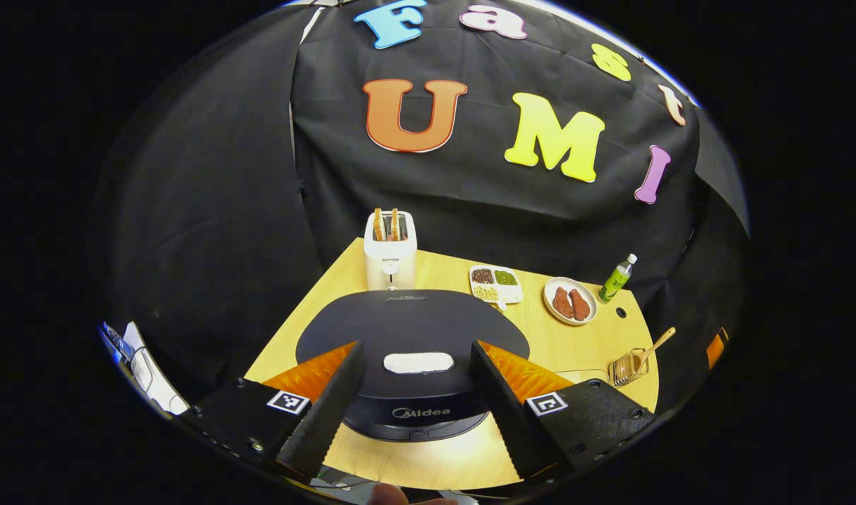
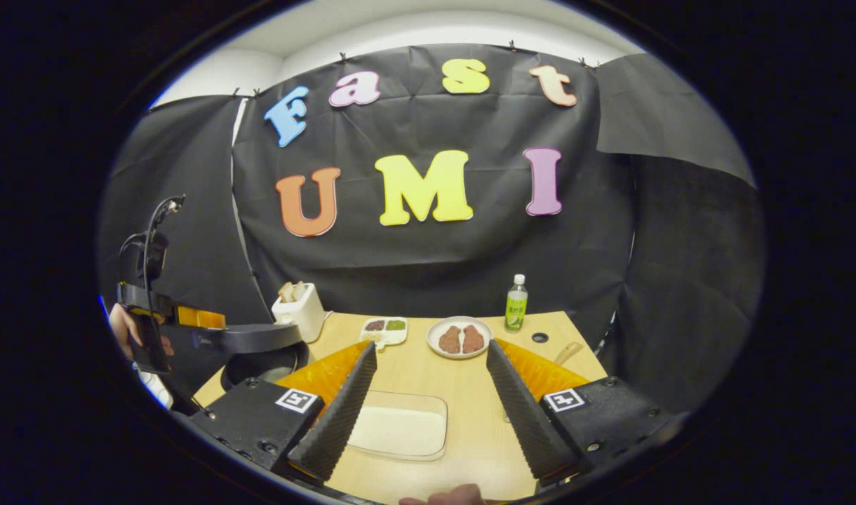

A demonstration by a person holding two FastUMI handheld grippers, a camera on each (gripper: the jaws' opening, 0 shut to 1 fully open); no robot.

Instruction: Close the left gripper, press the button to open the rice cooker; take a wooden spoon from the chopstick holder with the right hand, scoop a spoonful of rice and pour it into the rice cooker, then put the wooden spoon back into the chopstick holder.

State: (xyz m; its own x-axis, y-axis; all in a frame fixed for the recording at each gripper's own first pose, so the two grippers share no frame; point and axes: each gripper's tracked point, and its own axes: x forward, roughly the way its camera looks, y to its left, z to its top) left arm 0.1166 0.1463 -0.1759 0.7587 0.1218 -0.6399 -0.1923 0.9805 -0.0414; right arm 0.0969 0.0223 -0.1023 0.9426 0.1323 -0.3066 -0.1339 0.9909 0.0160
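Note:
The dark rice cooker [image 1: 410,319] sits right in front of my left gripper [image 1: 417,348], lid down, its white button [image 1: 419,362] between the open fingers. In the right gripper view the cooker [image 2: 259,351] stands at the left, with the left gripper [image 2: 147,315] and a hand beside it. The wooden spoon [image 1: 656,344] leans in the chopstick holder [image 1: 628,368] at the table's right edge. My right gripper [image 2: 433,347] is open and holds nothing, above a clear tray of white rice [image 2: 400,424]. The spoon's handle [image 2: 568,351] peeks out behind the right finger.
Along the back of the wooden table [image 2: 463,393] stand a white toaster [image 1: 390,256] with bread, a compartment tray of beans [image 1: 496,284], a plate with two meat pieces [image 1: 570,301] and a green bottle [image 1: 617,278]. A small hole [image 2: 539,337] marks the tabletop.

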